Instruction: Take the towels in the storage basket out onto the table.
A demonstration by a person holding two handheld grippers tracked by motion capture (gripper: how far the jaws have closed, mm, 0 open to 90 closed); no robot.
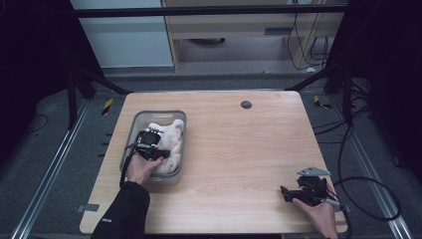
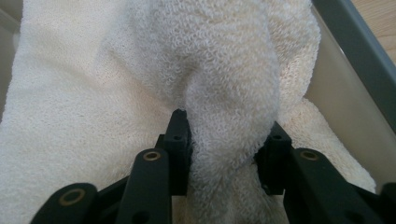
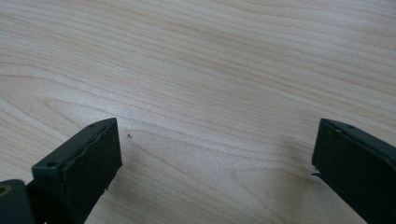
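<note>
Terry towel [image 2: 224, 93] (cream) bunches between the left gripper [image 2: 226, 149] jaws, pinched tight.

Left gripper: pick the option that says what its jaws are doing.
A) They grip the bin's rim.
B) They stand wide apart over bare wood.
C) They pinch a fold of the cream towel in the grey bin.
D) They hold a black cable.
C: in the left gripper view the left gripper has its jaws pressed on either side of a raised fold of the towel, which lies inside the grey bin.
</note>
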